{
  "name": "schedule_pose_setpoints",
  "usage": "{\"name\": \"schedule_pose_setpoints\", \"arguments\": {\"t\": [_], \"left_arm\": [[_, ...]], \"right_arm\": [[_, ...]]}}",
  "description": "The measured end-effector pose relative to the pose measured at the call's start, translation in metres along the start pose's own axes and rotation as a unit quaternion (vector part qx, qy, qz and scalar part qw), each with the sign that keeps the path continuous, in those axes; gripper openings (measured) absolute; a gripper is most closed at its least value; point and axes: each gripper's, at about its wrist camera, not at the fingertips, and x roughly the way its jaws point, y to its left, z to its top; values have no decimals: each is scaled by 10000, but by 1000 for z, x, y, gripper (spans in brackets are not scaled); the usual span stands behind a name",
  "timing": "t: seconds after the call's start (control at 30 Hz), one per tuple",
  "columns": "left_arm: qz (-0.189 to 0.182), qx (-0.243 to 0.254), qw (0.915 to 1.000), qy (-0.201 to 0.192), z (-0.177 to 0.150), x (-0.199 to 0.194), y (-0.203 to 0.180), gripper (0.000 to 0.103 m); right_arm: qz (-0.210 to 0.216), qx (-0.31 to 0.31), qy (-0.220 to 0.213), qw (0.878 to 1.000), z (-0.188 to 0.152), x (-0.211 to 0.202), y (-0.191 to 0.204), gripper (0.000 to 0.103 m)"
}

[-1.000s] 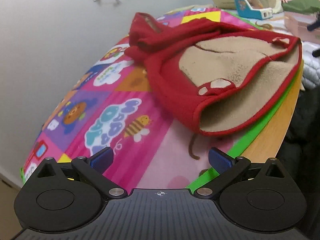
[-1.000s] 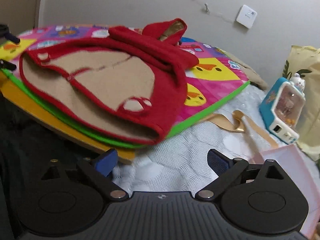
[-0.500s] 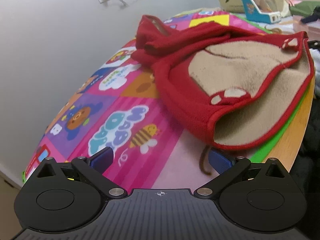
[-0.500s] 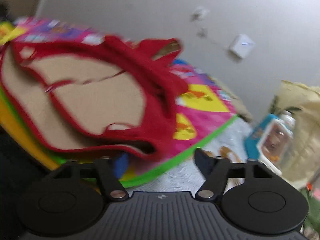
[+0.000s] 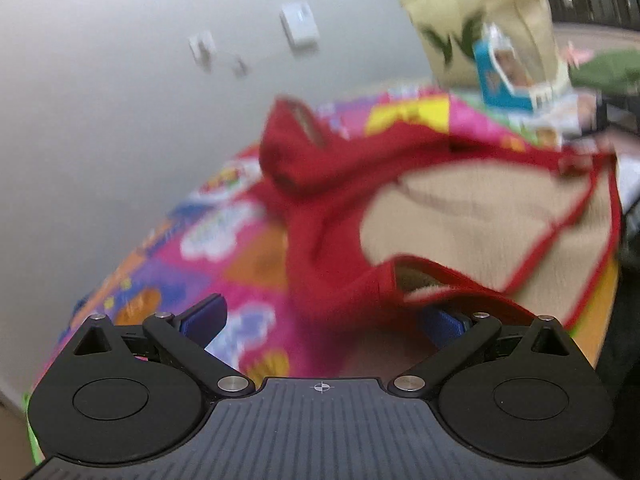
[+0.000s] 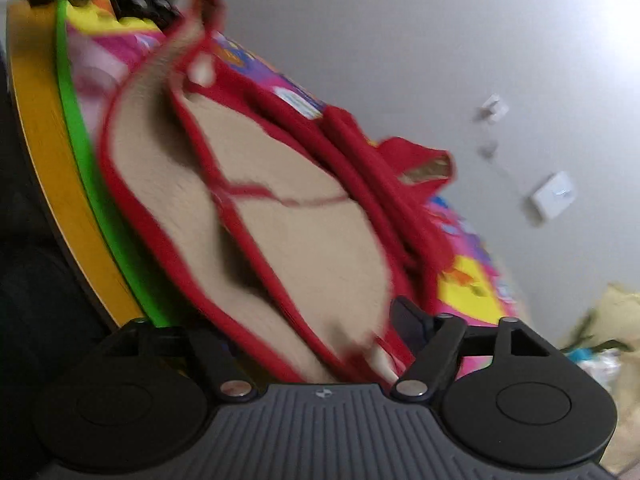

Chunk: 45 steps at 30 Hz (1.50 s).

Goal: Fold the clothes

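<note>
A red fleece jacket with tan lining point(image 5: 472, 216) lies spread on a colourful play mat point(image 5: 224, 248) over the table. My left gripper point(image 5: 320, 316) is open at the jacket's near corner, with the red hem draped over its right fingertip point(image 5: 442, 322). In the right wrist view the jacket point(image 6: 288, 216) fills the middle. My right gripper point(image 6: 316, 340) is open with the opposite hem corner lying between its jaws; its left finger is hidden under cloth. Both views are blurred.
The mat has a green border point(image 6: 80, 136) on an orange table edge point(image 6: 36, 128). A grey wall with a switch plate point(image 6: 554, 196) is behind. A cream leaf-print bag point(image 5: 480, 16) and a blue toy point(image 5: 500, 76) stand beyond the table.
Both grippers have moved in to the jacket's near hem corners. The right gripper has tilted and the cloth now lies between its jaws. The hem now covers the left gripper's right fingertip.
</note>
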Motion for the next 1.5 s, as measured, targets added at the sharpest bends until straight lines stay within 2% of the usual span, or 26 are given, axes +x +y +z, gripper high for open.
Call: {"name": "schedule_pose_setpoints", "arguments": {"t": [0.03,0.07,0.1,0.17,0.27,0.43,0.5,0.57,0.67,0.77,0.87,0.9,0.93,0.97,1.1,1.2,1.33,1.4,1.43,1.47,1.5], "left_arm": [[52,11,9999,-133,4,-1,0,103],[103,27,9996,-262,9,-2,-1,103],[139,151,9994,-290,9,-4,-2,103],[117,491,9984,-251,2,-11,-5,103],[119,1064,9942,-84,-14,-22,-11,103],[50,1544,9876,278,-40,-31,-17,103],[144,1697,9851,216,-42,-27,-23,103],[249,1823,9829,23,-36,-21,-29,103],[171,1994,9792,-331,-25,-7,-38,103],[50,2437,9686,-486,-22,13,-53,103],[-167,2803,9582,-549,-25,25,-65,100],[-214,2883,9556,-565,-26,27,-69,88],[-267,2844,9569,-532,-25,27,-69,76],[-320,2804,9580,-498,-24,28,-70,62],[-411,2632,9629,-425,-28,31,-69,63],[-455,2434,9682,-341,-30,34,-66,60],[-445,1938,9796,-308,-20,35,-52,60],[-386,1695,9843,-301,-14,33,-43,61],[-340,1578,9864,-293,-11,32,-39,61],[-291,1432,9888,-298,-8,31,-33,61],[-321,1317,9903,-303,-6,30,-29,61]], "right_arm": [[242,396,47,9989,5,2,-7,50],[483,792,93,9957,10,5,-14,48],[722,1186,140,9902,15,7,-21,48],[1036,2189,273,9699,11,14,-48,49],[1298,3057,494,9419,0,29,-72,53],[1658,3792,526,9088,-6,39,-88,56],[1724,3926,511,9020,-9,40,-92,56],[1706,3845,495,9059,-9,37,-89,56],[1650,3677,488,9139,-9,35,-89,56],[1548,3586,476,9193,-10,27,-89,56],[1224,3054,404,9435,-9,6,-81,59],[1101,2826,364,9522,-9,-3,-78,63],[890,2612,348,9606,-12,-12,-75,74],[678,2395,331,9680,-15,-22,-72,77],[1,1811,425,9825,-40,-47,-66,77],[-468,1238,493,9900,-54,-45,-53,77],[-710,893,282,9931,-55,-34,-47,77],[-834,840,62,9930,-47,-32,-51,70],[-895,813,-48,9927,-43,-31,-53,61],[-875,765,-76,9932,-41,-29,-53,57],[-855,717,-104,9937,-39,-27,-53,57]]}}
